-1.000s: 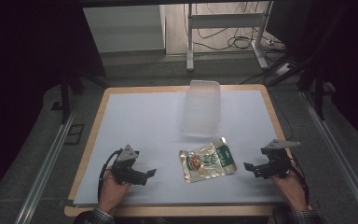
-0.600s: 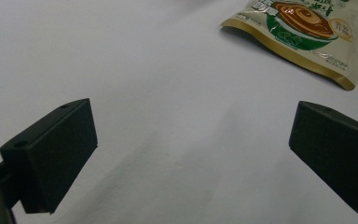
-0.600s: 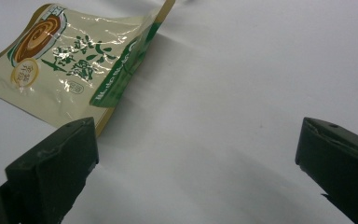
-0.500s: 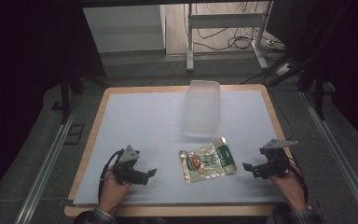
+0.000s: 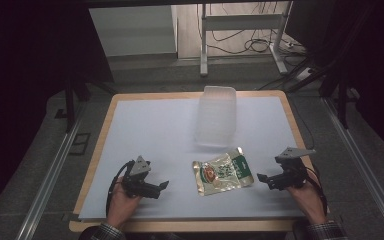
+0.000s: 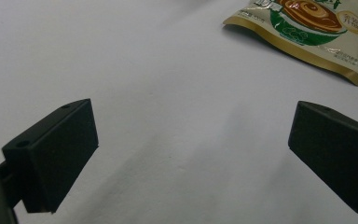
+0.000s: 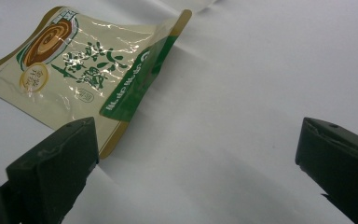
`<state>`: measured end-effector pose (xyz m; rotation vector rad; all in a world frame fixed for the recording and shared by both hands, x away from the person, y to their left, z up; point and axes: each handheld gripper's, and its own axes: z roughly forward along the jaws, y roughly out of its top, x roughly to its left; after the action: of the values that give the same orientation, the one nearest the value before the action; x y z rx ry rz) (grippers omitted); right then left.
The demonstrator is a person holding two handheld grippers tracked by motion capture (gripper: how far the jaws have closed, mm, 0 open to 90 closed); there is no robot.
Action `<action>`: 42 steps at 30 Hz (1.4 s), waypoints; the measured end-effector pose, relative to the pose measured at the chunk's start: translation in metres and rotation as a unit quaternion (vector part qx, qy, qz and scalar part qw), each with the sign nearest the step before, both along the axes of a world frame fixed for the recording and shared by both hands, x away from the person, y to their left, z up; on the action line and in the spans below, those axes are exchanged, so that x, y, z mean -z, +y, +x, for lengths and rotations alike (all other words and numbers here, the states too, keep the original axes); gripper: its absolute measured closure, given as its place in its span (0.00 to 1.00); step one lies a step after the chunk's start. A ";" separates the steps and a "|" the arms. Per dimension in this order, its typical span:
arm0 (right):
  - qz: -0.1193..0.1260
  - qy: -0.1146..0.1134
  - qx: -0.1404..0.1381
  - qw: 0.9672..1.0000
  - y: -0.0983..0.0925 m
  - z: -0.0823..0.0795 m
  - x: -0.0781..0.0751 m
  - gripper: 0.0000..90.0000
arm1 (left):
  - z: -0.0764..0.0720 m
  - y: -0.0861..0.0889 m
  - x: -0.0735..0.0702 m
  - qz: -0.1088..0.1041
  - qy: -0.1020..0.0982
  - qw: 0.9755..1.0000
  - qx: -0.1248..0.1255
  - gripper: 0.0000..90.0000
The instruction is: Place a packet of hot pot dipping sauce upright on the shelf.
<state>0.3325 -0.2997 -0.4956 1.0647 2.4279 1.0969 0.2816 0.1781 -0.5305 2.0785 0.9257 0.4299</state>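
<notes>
A clear plastic tub (image 5: 217, 116) is seen standing on the white sheet (image 5: 150, 130) that covers the wooden table (image 5: 105, 130), just beyond a flat snack packet (image 5: 222, 172), and nothing is placed between the packet and either tool. The packet, lying near the front edge between the two hands, is printed cream and gold with a green band and a brown swirl picture, its foil creased and one corner slightly lifted. The left gripper (image 5: 163, 185) and the right gripper (image 5: 261, 178) are held low on either side of it, both with jaws spread wide apart and nothing clamped.
</notes>
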 end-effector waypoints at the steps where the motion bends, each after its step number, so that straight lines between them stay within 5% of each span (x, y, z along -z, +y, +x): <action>1: 0.000 0.000 0.000 1.000 0.001 0.000 0.000 0.00 | 0.000 0.000 0.000 0.001 -0.001 1.000 0.000 0.02; 16: -0.018 -0.003 -0.023 1.000 0.017 0.004 0.002 0.00 | 0.000 -0.002 0.001 0.009 -0.012 1.000 0.003 0.02; 28: -0.004 -0.002 -0.014 1.000 0.028 0.011 0.001 0.00 | 0.000 -0.004 0.002 0.014 -0.014 1.000 0.005 0.02; 42: -0.027 0.009 -0.026 0.999 0.048 0.021 0.006 0.00 | 0.000 -0.005 0.003 0.022 -0.016 1.000 0.006 0.02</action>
<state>0.3538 -0.2521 -0.5018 1.0062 2.4976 1.0360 0.2815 0.1726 -0.5330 2.1092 0.8934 0.4791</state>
